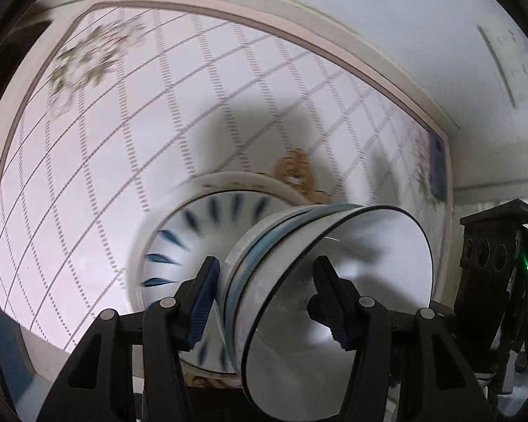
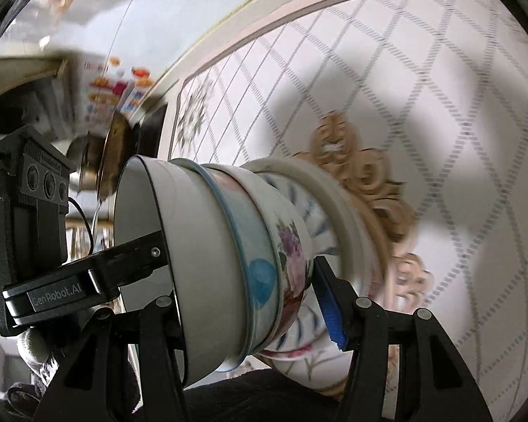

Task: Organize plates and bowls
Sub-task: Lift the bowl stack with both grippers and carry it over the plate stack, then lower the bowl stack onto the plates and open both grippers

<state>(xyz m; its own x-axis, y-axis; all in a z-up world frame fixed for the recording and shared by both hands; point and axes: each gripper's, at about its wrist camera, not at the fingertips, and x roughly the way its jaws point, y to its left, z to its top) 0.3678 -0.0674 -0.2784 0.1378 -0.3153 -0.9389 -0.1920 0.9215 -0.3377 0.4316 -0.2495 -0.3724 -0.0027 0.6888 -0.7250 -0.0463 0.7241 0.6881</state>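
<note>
A stack of nested bowls [image 1: 264,239] is held off the table, tipped on its side. A white bowl with a black rim [image 2: 193,228] sits innermost, inside a blue-rimmed bowl [image 2: 253,246] and a floral bowl [image 2: 292,246]. My left gripper [image 1: 266,260] is shut on the stack's wall, with one finger inside the white bowl and one pad outside. My right gripper [image 2: 239,274] is shut on the opposite wall; its inner finger is hidden. Behind the bowls, a blue-leaf plate [image 1: 200,225] lies on a white plate [image 1: 236,177], over a wooden trivet [image 1: 295,168].
A lattice-patterned tablecloth [image 1: 123,140] with a pink border covers the table. The right gripper's black body [image 1: 492,256] shows at the right edge. A colourful box [image 2: 112,88] and a brass object [image 2: 116,147] stand past the table's far corner.
</note>
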